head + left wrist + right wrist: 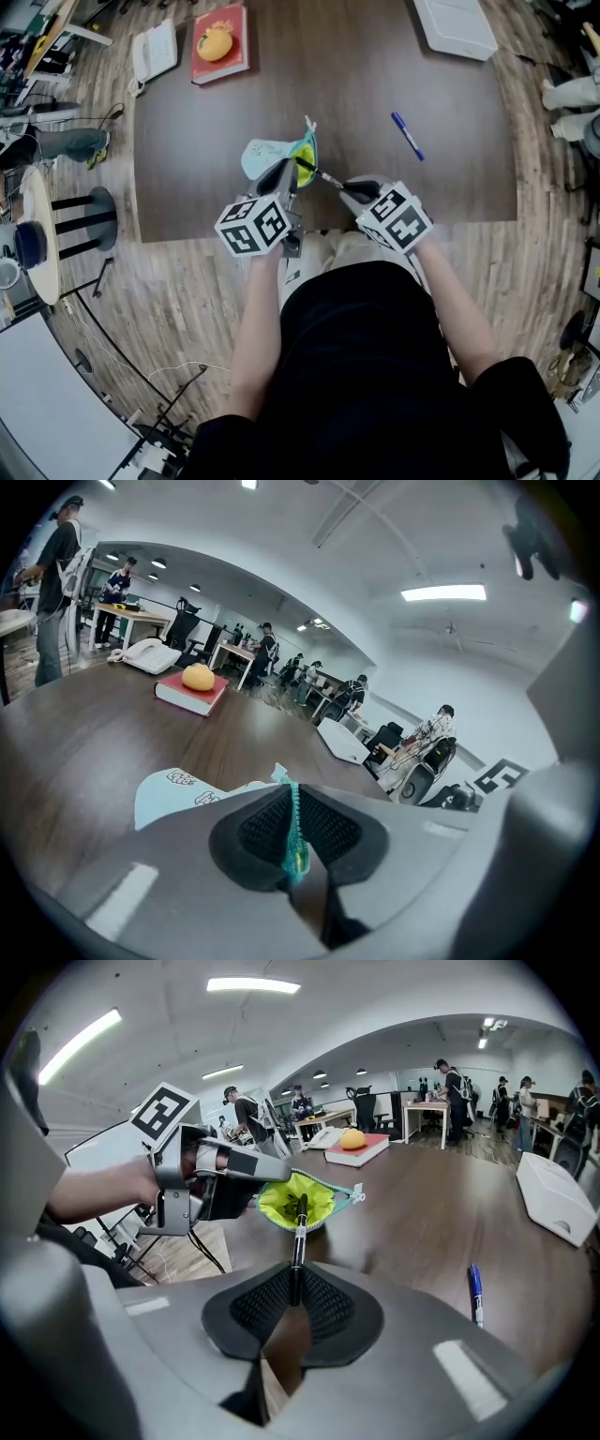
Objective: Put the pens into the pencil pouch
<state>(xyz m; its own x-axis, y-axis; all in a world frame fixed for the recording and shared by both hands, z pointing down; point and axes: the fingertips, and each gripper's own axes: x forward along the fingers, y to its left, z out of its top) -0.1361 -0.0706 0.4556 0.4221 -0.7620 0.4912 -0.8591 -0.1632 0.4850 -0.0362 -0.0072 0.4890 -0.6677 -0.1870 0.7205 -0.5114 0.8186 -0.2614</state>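
Two pens left to bag. Clamping black pen (pixel 298 1241) by its rear end in right gripper (pixel 292 1302) jaws, tip at yellow-lined mouth of pencil pouch (pixel 295 1199). Pinching pouch's teal zipper edge w/ left gripper (pixel 295 829) jaws, closed tight on fabric, holding mouth open just inside near edge of table (pixel 356 84), approx. mid-width. Leaving blue pen (pixel 407 135) flat toward right edge, well apart from pouch.

Handling, as judged: pens light, stiff, smooth plastic, prob. slippery & prone to pivot when gripped at one end; better taken mid-barrel, across the axis. Pouch soft, floppy fabric, no shape of its own; needs a hold at zipper rim nr. opening, else risk of collapsed mouth. Blue pen thin & lying flat: likely to roll under closing jaws, so best approached from above, one jaw each side of barrel.
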